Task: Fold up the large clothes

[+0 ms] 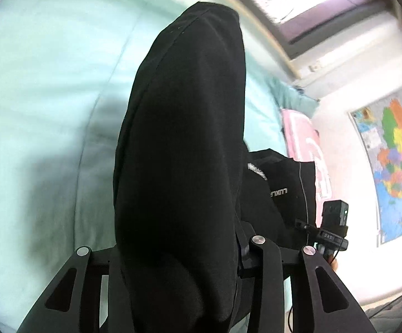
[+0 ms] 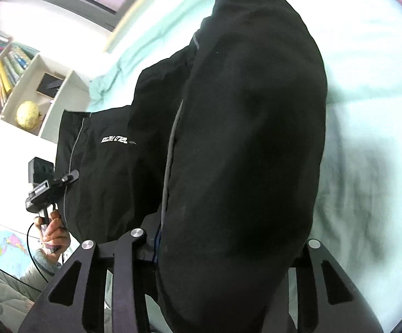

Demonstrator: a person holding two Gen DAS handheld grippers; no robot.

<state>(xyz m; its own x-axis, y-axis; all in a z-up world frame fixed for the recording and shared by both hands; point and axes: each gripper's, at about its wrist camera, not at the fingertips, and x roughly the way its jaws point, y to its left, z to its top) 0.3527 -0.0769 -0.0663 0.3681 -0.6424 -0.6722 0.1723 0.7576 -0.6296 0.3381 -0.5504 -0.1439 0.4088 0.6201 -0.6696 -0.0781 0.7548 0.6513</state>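
A: Left gripper [image 1: 181,272] clamped on a bunch of the black garment [image 1: 184,127], cloth swallowing the gap between the jaws and hiding the fingertips

B: Same on the other side: right gripper [image 2: 223,266] pinching a thick fold of that garment, jaws drawn in around the cloth, pads buried under it

A: Garment lifted clear at both held ends, hanging forward and down from each gripper toward the pale green bedsheet [image 1: 40,88]. Lower part resting on or just above the sheet; hard to tell which through the blur

B: Long axis running straight out ahead of each gripper, away from the person, toward the far edge of the bed. Middle stretch with the white lettering [image 2: 114,140] slung between the two grips, grey piping beside it

A: Seen from the right wrist, the hand [image 2: 52,233] gripping the left tool's handle low on the left, near the wall map [image 1: 389,163]. Neither gripper clearly nearer the cloth, each already on its own end

B: Likely next: carrying both held ends forward along that axis to lay them over the far part. Judged so only; risk of the slack middle bunching if one side leads
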